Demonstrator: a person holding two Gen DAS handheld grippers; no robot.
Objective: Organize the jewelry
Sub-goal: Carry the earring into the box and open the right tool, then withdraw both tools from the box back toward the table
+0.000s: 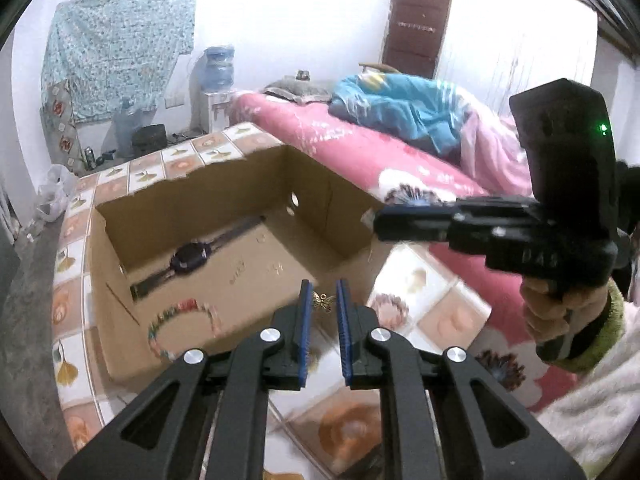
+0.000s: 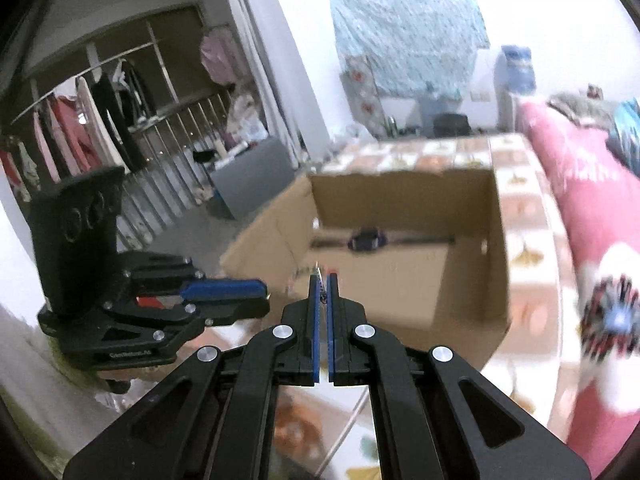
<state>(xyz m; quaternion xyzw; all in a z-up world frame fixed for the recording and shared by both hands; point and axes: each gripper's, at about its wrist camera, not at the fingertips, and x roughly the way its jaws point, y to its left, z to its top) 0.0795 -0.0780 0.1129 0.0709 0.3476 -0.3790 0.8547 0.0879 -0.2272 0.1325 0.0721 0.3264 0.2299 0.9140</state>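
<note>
Already inside the cardboard box [image 1: 224,268] lie a dark watch [image 1: 190,258] and a beaded bracelet [image 1: 182,320], so part of the sorting looks done. Left gripper [image 1: 324,300] has its jaws narrowly parted around a small gold butterfly charm [image 1: 324,301] at the box's near edge; contact unclear. Right gripper [image 2: 323,290] pinches a thin chain-like piece [image 2: 321,280] before the box; neither looks deposited yet.

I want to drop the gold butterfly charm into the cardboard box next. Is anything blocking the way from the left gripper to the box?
Nothing visible does. The butterfly charm sits between the left gripper fingers at the cardboard box near rim; the right gripper hovers off to the side.
</note>
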